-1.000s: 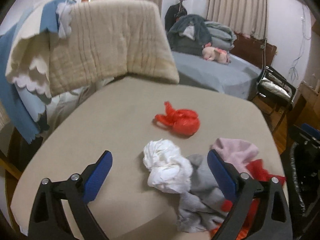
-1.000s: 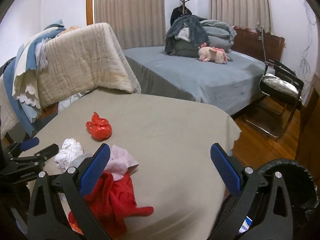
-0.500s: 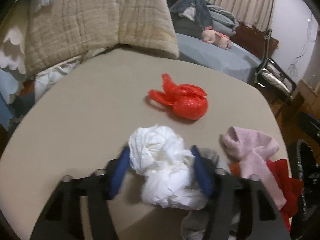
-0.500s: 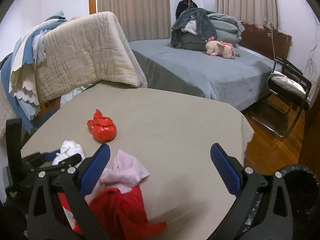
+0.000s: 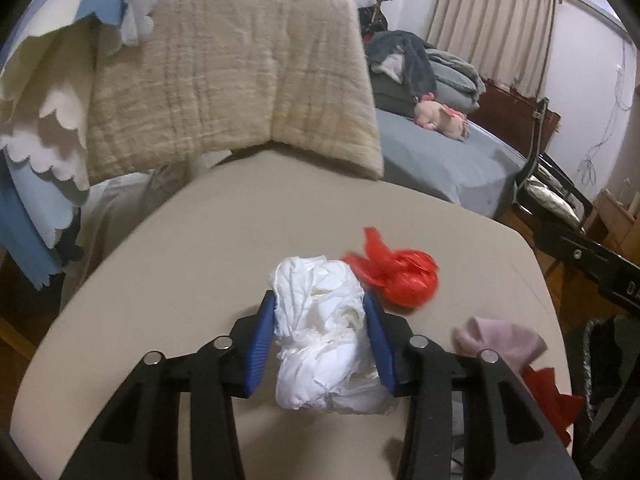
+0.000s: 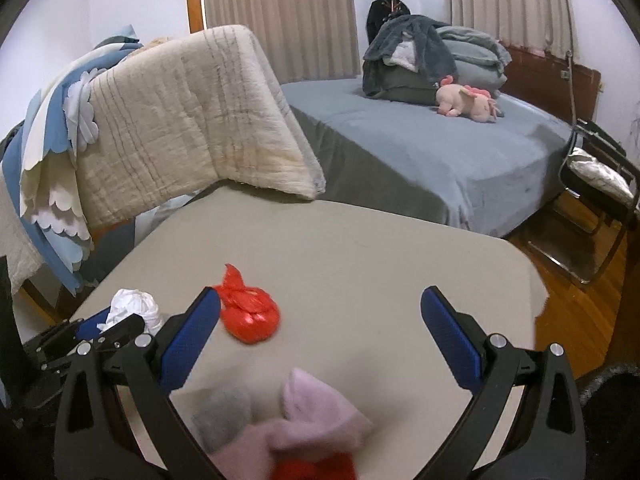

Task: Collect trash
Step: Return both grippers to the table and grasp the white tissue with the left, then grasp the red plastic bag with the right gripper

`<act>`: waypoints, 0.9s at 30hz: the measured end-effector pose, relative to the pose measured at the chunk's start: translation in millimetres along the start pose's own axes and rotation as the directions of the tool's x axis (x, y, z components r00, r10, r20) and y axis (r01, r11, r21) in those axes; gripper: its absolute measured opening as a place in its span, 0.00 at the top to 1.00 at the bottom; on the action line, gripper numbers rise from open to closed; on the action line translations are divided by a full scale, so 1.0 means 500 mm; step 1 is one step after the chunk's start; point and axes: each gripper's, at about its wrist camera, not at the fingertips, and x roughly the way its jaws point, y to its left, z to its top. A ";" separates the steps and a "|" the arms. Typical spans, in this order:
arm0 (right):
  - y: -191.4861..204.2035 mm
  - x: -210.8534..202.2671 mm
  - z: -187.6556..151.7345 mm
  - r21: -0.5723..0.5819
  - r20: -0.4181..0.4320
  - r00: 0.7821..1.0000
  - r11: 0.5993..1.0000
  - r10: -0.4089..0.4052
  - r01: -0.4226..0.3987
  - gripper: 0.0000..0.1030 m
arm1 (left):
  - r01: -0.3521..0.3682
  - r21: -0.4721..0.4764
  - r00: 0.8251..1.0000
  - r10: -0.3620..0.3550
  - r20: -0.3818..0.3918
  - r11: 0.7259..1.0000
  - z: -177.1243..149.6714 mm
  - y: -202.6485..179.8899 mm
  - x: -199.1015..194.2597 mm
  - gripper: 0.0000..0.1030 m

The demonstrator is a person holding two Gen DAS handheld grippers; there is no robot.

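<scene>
My left gripper (image 5: 320,312) is shut on a crumpled white paper wad (image 5: 324,332) and holds it just above the beige table (image 5: 200,248). The wad also shows in the right wrist view (image 6: 134,308), held by the left gripper (image 6: 108,322). A tied red plastic bag (image 5: 396,276) lies on the table just beyond the wad; it also shows in the right wrist view (image 6: 250,314). My right gripper (image 6: 320,312) is open and empty, above the table to the right of the red bag.
A pink cloth (image 5: 500,340), a red cloth (image 5: 552,404) and a grey cloth (image 6: 224,416) lie at the table's near right. A black trash bin (image 5: 608,360) stands at the right edge. A quilt-draped chair (image 5: 224,68) stands behind the table; a bed (image 6: 440,152) stands beyond.
My left gripper closed on the white wad and lifted it off the grey cloth. My right gripper moved forward over the cloth pile, still open.
</scene>
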 end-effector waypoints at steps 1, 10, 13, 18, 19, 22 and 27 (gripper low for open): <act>0.009 0.008 0.003 0.005 -0.004 1.000 1.000 0.002 -0.002 0.05 | -0.009 -0.004 1.000 0.009 0.001 1.000 0.003 0.010 0.003 0.59; 0.095 0.098 0.012 0.009 -0.065 0.998 1.000 -0.016 0.017 0.05 | -0.013 -0.018 1.000 0.013 -0.022 1.000 0.013 0.080 0.032 0.60; 0.106 0.129 0.006 0.001 -0.099 0.995 1.000 -0.025 0.025 0.06 | 0.000 -0.019 0.999 -0.001 -0.040 1.000 -0.001 0.093 0.037 0.57; 0.116 0.167 -0.008 -0.028 -0.147 0.988 0.999 -0.041 0.037 0.06 | -0.001 -0.037 0.999 -0.001 -0.032 0.999 -0.022 0.115 0.027 0.42; 0.117 0.172 -0.009 -0.026 -0.155 0.987 0.999 -0.038 0.035 0.06 | -0.004 -0.042 1.000 0.003 -0.028 0.999 -0.024 0.117 0.025 0.39; 0.126 0.185 -0.014 -0.045 -0.170 0.985 0.998 -0.039 0.032 0.06 | -0.004 -0.064 1.000 0.002 -0.026 0.998 -0.031 0.126 0.021 0.35; 0.137 0.212 -0.028 -0.070 -0.219 0.975 0.997 -0.037 0.022 0.20 | -0.015 -0.059 1.000 0.014 -0.021 0.998 -0.038 0.128 0.012 0.35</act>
